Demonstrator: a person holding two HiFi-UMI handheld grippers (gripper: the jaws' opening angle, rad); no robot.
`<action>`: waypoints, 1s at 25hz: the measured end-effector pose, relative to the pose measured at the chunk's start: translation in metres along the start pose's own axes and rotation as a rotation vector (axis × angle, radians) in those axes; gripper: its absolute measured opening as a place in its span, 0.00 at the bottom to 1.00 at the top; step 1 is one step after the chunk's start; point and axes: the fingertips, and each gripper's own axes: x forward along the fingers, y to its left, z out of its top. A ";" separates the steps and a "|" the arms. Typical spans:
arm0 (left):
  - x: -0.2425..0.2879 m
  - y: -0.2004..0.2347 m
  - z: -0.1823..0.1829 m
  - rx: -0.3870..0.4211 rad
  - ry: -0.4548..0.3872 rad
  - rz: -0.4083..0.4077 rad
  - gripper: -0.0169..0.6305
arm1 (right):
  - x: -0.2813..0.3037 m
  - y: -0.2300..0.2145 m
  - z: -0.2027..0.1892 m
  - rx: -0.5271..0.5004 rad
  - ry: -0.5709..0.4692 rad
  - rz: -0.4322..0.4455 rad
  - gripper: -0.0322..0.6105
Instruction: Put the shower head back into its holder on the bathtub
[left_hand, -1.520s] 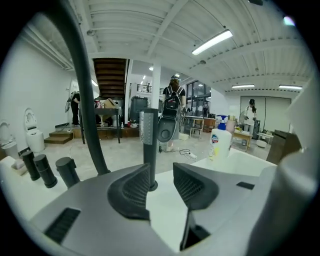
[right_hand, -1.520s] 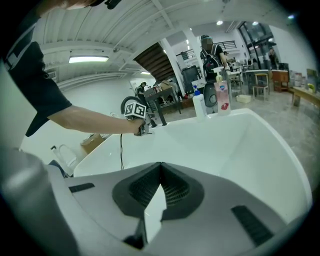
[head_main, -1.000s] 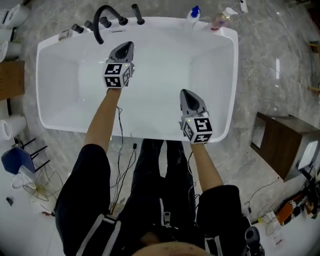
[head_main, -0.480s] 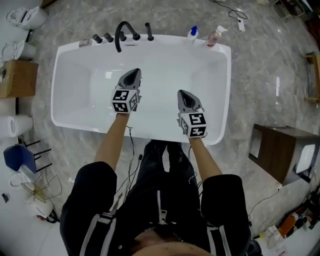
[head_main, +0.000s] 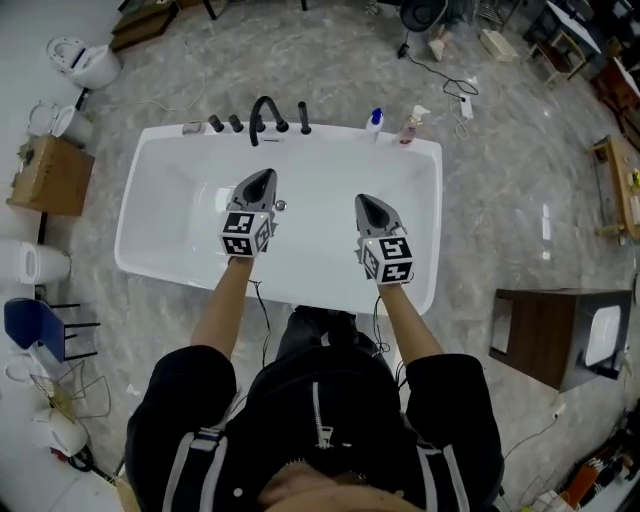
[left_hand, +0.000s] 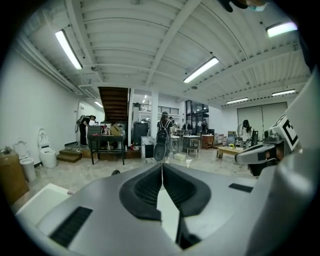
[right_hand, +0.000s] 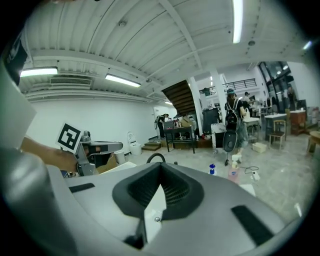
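Observation:
The white bathtub (head_main: 140, 225) lies below me. On its far rim stand a black arched faucet (head_main: 264, 112), two black knobs (head_main: 225, 124) and a slim black upright piece (head_main: 303, 118) that looks like the shower head in its holder. My left gripper (head_main: 262, 177) hangs over the tub's middle, shut and empty. My right gripper (head_main: 366, 201) hangs level with it to the right, also shut with nothing in it. Both point across the room: the left gripper (left_hand: 161, 165) faces distant tables, and the right gripper (right_hand: 160, 164) looks past the faucet's arch (right_hand: 156, 157).
Two bottles (head_main: 375, 121) (head_main: 409, 127) stand on the tub's far right rim. A cardboard box (head_main: 55, 175) and toilets (head_main: 85, 62) are at the left, a blue chair (head_main: 30, 325) lower left, a dark cabinet (head_main: 545, 335) at right. People stand far off (left_hand: 164, 131).
Both grippers have risen, so the tub looks smaller and farther below. The left gripper has drawn back from the faucet toward the tub's middle. Both stayed shut.

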 end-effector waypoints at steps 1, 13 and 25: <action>-0.005 0.000 0.009 0.005 -0.016 0.007 0.07 | -0.004 -0.001 0.007 -0.011 -0.011 0.001 0.06; -0.061 -0.031 0.049 -0.012 -0.081 0.053 0.07 | -0.036 0.004 0.067 -0.083 -0.112 0.016 0.06; -0.075 -0.055 0.033 -0.016 -0.074 0.076 0.07 | -0.053 0.000 0.059 -0.099 -0.117 0.034 0.06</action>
